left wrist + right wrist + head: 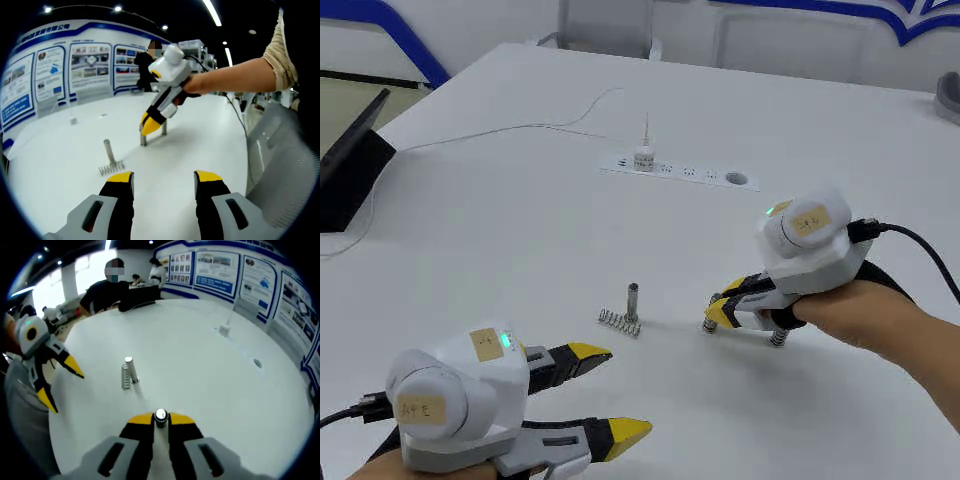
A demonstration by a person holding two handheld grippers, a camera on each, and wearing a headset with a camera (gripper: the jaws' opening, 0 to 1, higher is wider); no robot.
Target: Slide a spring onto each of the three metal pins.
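1. The left gripper (608, 392), nearest, hangs with its jaws apart, holding nothing.
2. A loose steel coil spring (619, 321) lies on the white table (520, 220) at the foot of the bare grey metal pin (632, 298). This pin is judged the remaining one.
3. The right gripper (720, 312) is closed about the top of the first sprung pin (709, 325). The second sprung pin (778, 338) stands just beside it. Both appear done.
4. The tan labels (486, 344) on the grippers bear writing too small to read.

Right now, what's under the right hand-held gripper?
First pin, sprung, gripped by the right hand-held gripper; second pin under its body. Jaws hide the first's upper shaft.
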